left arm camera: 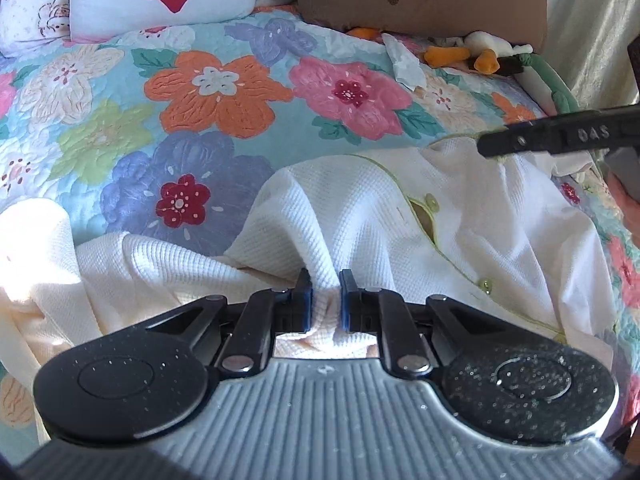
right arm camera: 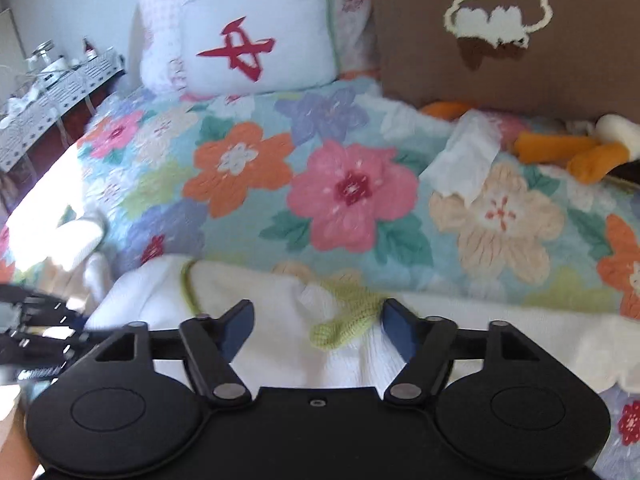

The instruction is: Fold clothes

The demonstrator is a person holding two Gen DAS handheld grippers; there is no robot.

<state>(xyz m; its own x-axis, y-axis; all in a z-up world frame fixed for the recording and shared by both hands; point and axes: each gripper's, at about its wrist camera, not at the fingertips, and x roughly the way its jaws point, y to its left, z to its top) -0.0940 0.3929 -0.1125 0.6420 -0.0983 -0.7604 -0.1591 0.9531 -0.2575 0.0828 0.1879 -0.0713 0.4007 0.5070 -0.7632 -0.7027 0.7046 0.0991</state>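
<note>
our left gripper [left arm camera: 325, 296] pinches a bunched fold of the white waffle garment [left arm camera: 360, 208] between its fingers. our right gripper [right arm camera: 318, 330] is spread wide, its green trim [right arm camera: 344, 320] lying between the fingers.

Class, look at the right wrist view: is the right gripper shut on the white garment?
No. The right gripper stands open above the white garment, its fingers apart on either side of the green trim.

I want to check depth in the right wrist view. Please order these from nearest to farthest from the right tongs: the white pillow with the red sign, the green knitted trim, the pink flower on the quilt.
1. Green knitted trim: on the white garment, between the open fingers of the right tongs.
2. Pink flower: mid-quilt, straight ahead.
3. White pillow: at the bed's far end, upper left.
</note>
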